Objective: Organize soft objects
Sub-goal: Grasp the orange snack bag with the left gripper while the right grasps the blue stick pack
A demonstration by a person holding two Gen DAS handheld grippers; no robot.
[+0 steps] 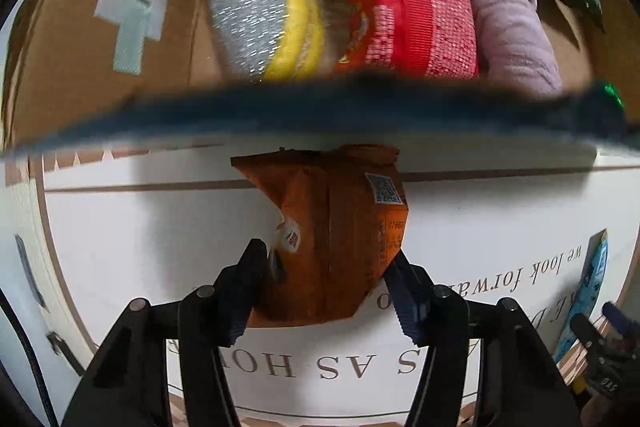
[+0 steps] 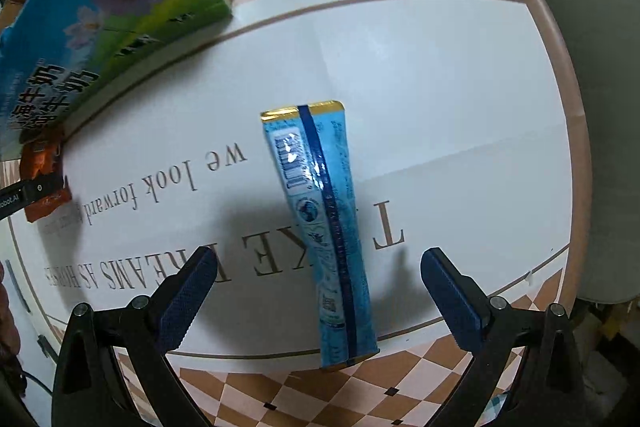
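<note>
The left gripper (image 1: 326, 287) pinches an orange snack packet (image 1: 336, 231) at frame centre, just below the cardboard box (image 1: 80, 67) rim. The right gripper (image 2: 318, 291) is spread astride a blue sachet (image 2: 324, 227), whose long axis runs between its fingers.

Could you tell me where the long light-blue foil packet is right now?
In the right wrist view, the long light-blue foil packet lies flat on the white printed tablecloth, between the open right gripper's fingers, untouched.
</note>
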